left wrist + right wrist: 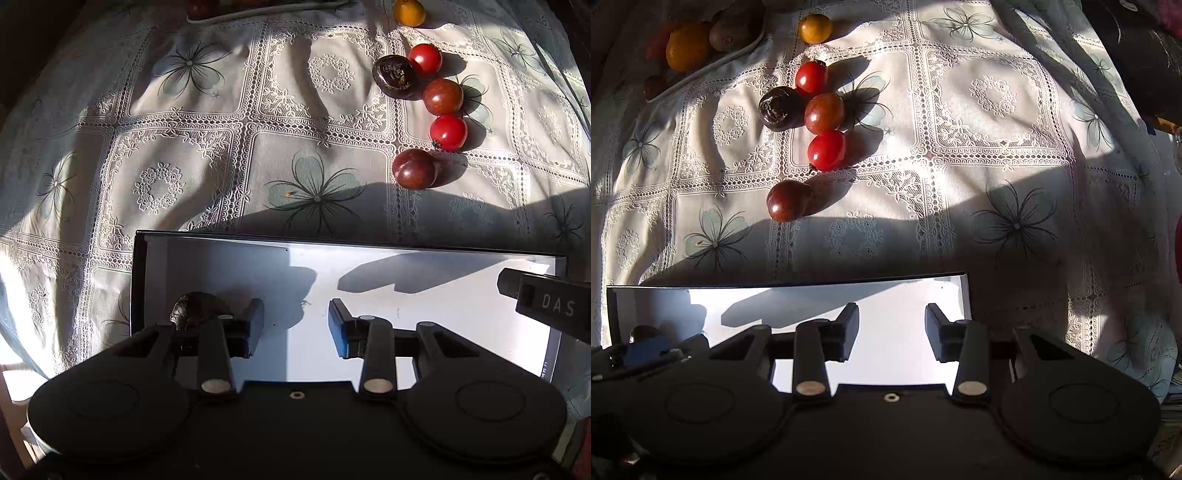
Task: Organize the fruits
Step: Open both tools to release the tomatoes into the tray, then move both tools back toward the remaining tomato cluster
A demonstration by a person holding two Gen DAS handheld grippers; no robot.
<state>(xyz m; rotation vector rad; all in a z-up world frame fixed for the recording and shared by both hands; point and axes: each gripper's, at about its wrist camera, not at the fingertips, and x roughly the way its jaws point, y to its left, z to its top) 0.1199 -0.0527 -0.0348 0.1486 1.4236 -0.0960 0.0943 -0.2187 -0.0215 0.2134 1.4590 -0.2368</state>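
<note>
A dark water chestnut (195, 308) already lies in the white box (406, 306), just left of the left gripper (295, 325), likely sorted there first. Both the left gripper and the right gripper (892, 330) point straight down over the box, jaws open and empty; cherry tomatoes (827, 150) wait on the lace tablecloth (997, 122) beyond them
</note>
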